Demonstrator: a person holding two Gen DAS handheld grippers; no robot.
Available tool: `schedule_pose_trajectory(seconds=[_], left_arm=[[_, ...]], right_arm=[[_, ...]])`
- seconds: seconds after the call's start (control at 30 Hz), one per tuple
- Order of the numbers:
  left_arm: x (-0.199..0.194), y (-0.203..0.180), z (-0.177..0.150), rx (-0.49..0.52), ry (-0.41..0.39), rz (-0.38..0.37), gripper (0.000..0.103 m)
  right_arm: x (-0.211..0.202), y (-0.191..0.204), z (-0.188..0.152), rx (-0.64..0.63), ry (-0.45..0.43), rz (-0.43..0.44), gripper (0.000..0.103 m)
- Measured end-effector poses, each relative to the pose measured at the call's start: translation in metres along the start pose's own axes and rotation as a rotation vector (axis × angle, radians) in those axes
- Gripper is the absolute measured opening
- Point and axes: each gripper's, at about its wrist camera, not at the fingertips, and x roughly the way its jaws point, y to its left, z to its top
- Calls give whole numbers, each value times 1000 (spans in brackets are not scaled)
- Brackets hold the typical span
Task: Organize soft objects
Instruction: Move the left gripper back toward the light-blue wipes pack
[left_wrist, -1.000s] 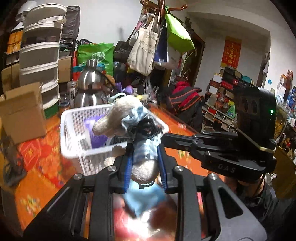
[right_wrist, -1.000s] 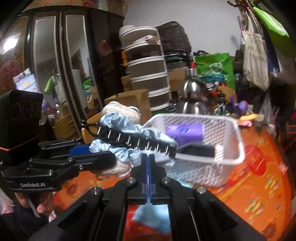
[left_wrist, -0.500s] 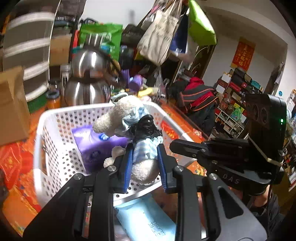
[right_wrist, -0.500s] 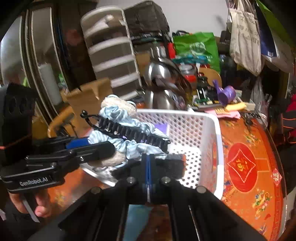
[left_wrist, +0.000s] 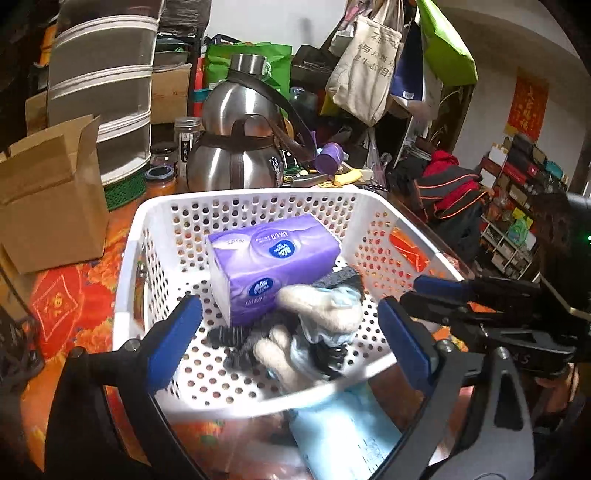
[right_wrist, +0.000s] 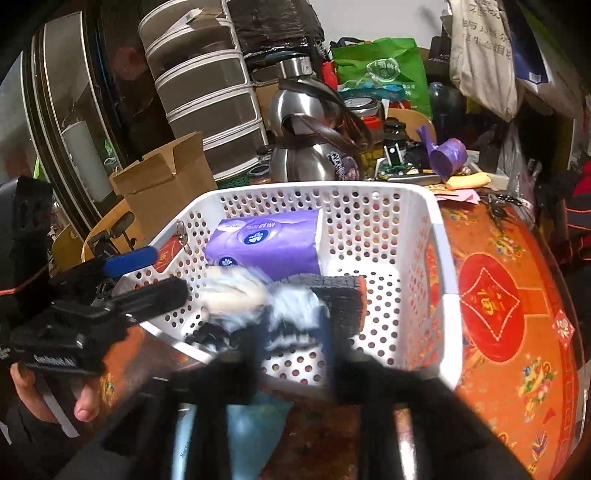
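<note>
A cream plush toy (left_wrist: 317, 306) wrapped in a pale blue scrunchie lies loose in the white perforated basket (left_wrist: 258, 195), with a black hair clip (left_wrist: 229, 338) beside it. It leans on a purple tissue pack (left_wrist: 273, 254) and a dark sponge (left_wrist: 343, 277). My left gripper (left_wrist: 290, 332) hangs over the basket's near side. Its jaws are opening wide and touch nothing. My right gripper (right_wrist: 291, 332) is blurred, and its jaws are opening too. The blurred toy (right_wrist: 232, 291) lies just beyond its fingertips, with no pad pressing on it.
A steel kettle (left_wrist: 236, 147), a cardboard box (left_wrist: 51, 195) and stacked drawers (left_wrist: 103, 92) crowd the table behind the basket. A light blue pack (left_wrist: 343, 432) lies under the near rim. The orange-red tablecloth (right_wrist: 498, 314) shows to the right.
Both grippers came forward and down over the basket, then their jaws parted. The plush toy with its scrunchie and clip left them and dropped into the basket.
</note>
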Motion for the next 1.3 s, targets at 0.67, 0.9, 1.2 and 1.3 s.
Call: schedule_pose_trajectory(seconds=[0.67, 0.9, 1.2, 1.3], left_arm=[[-101, -17, -98, -68, 24, 118, 95], [-74, -3, -128, -151, 123, 77, 95], [-73, -19, -151, -151, 157, 43, 95], [-70, -23, -160, -155, 177, 37, 90]], right_arm=[[-66, 13, -76, 47, -94, -24, 73], [-52, 23, -114, 34, -21, 10, 73], [-65, 44, -146, -6, -38, 31, 73], [-64, 52, -156, -24, -29, 44, 63]])
